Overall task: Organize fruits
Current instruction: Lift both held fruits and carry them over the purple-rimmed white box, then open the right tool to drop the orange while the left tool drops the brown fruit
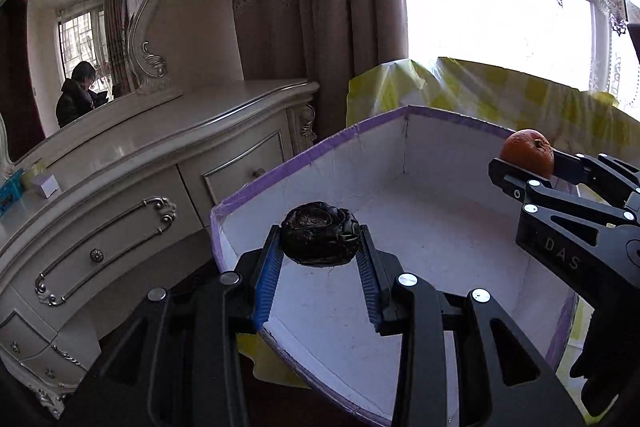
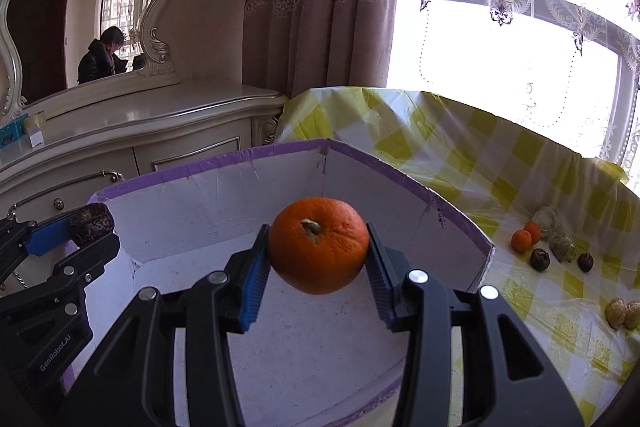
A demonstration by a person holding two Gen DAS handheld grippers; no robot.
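Observation:
My left gripper (image 1: 320, 247) is shut on a dark, wrinkled fruit (image 1: 318, 237) and holds it above the near left part of a white cardboard box with purple edging (image 1: 360, 135). My right gripper (image 2: 318, 251) is shut on an orange (image 2: 318, 251) and hangs over the same box (image 2: 208, 163). In the left wrist view the right gripper (image 1: 528, 157) with its orange (image 1: 527, 151) is at the box's right side. In the right wrist view the left gripper (image 2: 90, 223) with the dark fruit (image 2: 89, 223) is at the left rim.
The box sits on a table with a yellow-checked cloth (image 2: 460, 155). Several loose fruits lie on it at the right: two small oranges (image 2: 526, 235), dark fruits (image 2: 540, 259), greenish ones (image 2: 562, 247) and yellow ones (image 2: 622, 313). A cream dresser (image 1: 160, 155) with a mirror stands at the left; curtains and a window are behind.

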